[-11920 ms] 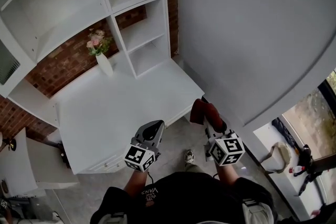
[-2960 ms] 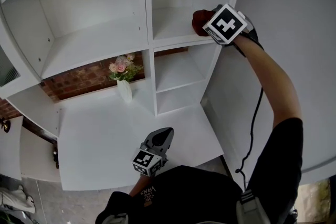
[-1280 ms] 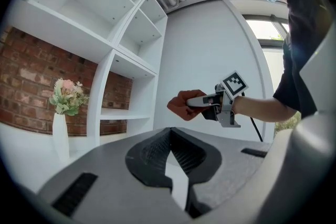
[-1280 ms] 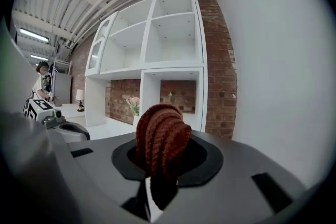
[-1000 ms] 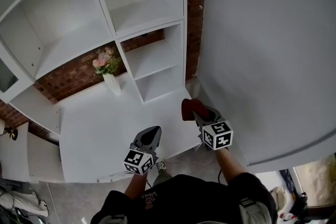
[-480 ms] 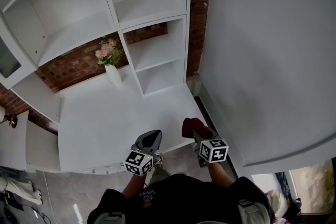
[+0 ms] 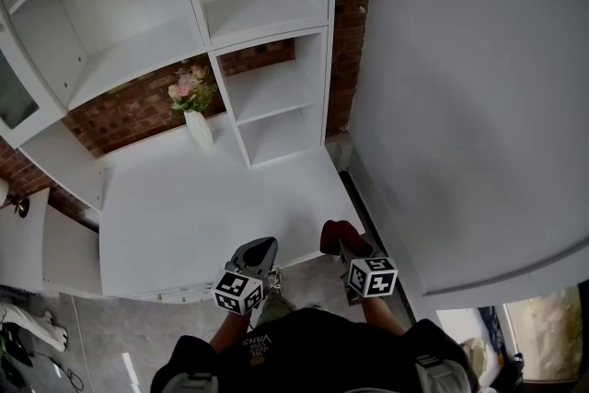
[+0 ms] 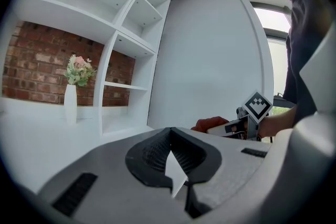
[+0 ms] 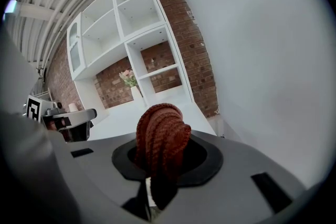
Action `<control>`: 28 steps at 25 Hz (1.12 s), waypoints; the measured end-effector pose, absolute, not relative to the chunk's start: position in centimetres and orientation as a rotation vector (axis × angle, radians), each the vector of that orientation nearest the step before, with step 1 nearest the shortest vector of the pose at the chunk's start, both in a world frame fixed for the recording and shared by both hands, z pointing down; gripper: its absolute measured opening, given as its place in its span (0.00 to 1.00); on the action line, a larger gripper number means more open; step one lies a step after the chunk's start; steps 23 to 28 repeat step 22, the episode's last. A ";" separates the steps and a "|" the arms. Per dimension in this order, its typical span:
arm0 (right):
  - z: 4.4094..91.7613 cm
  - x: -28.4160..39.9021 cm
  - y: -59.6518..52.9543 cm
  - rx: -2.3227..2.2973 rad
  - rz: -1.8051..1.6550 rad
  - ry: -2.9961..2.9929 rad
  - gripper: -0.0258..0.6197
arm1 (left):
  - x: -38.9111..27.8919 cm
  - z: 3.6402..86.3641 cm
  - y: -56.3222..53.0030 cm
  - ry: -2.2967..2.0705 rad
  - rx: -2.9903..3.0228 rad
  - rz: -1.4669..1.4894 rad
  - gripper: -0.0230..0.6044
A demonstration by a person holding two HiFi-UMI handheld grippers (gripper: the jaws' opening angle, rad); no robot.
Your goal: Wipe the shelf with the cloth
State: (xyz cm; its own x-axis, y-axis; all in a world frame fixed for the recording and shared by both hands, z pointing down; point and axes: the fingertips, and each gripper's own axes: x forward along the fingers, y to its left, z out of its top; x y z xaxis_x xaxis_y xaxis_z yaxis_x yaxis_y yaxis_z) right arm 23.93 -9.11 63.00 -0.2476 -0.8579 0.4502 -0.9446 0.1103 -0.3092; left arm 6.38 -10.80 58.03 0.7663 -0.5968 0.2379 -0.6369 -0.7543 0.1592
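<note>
Head view looks steeply down on the white desk top (image 7: 202, 207); both gripper views, low near its edge, face the white shelf unit (image 7: 267, 97) that all three share.

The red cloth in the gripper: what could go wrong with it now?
The cloth is a bunched wad pinched only low down by the right gripper, so it might slip out. Also, the vase of flowers stands on the desk beside the low shelves; a wide wipe there could tip it.

A white vase (image 7: 198, 130) of pink flowers (image 7: 190, 90) stands on the white counter (image 7: 184, 207), well ahead of the left claw (image 7: 264, 244), backed by a brick wall (image 7: 120, 110), with a pale grey wall (image 7: 479, 87) off to the right.
</note>
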 end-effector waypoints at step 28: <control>61.9 23.9 -9.5 1.849 0.812 -2.244 0.18 | 6.9 57.6 -10.8 -0.947 2.754 0.237 0.05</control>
